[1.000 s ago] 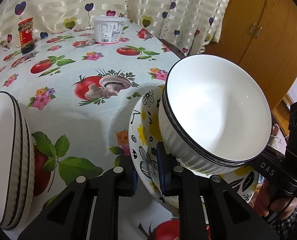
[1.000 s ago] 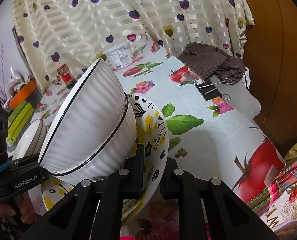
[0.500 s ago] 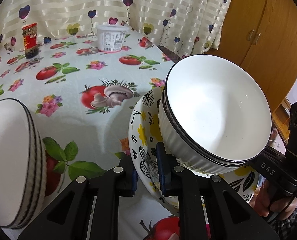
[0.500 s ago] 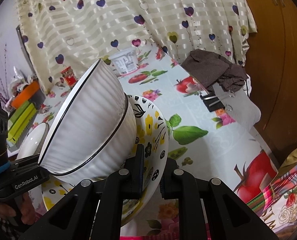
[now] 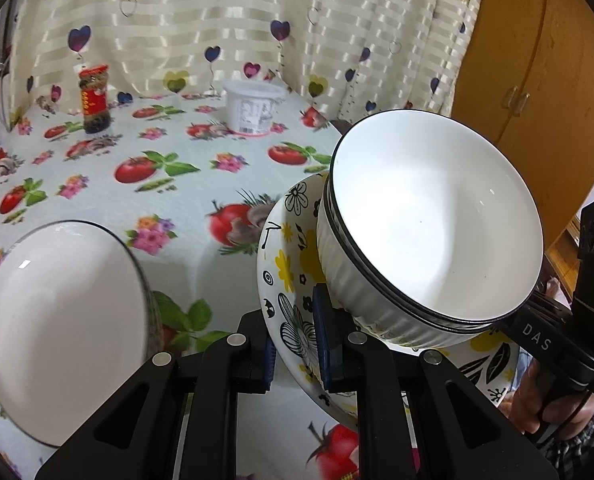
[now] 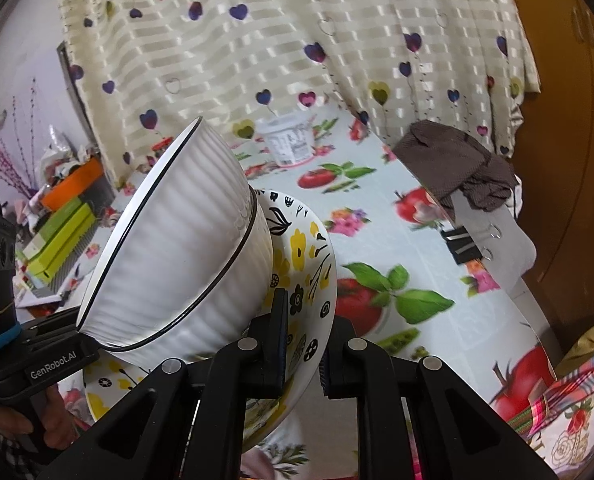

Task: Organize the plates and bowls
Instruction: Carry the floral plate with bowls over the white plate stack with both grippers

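Left wrist view: your left tool (image 5: 295, 344) is clenched on the near rim of the patterned plate (image 5: 287, 264), which is held above the surface (image 5: 185, 208). The white bowl (image 5: 429, 220) sits tilted on that plate. A second white bowl (image 5: 63, 320) lies to the left. Right wrist view: your right tool (image 6: 303, 354) grasps the same plate (image 6: 309, 264) at its opposite rim, with the bowl (image 6: 185, 248) leaning to the left.
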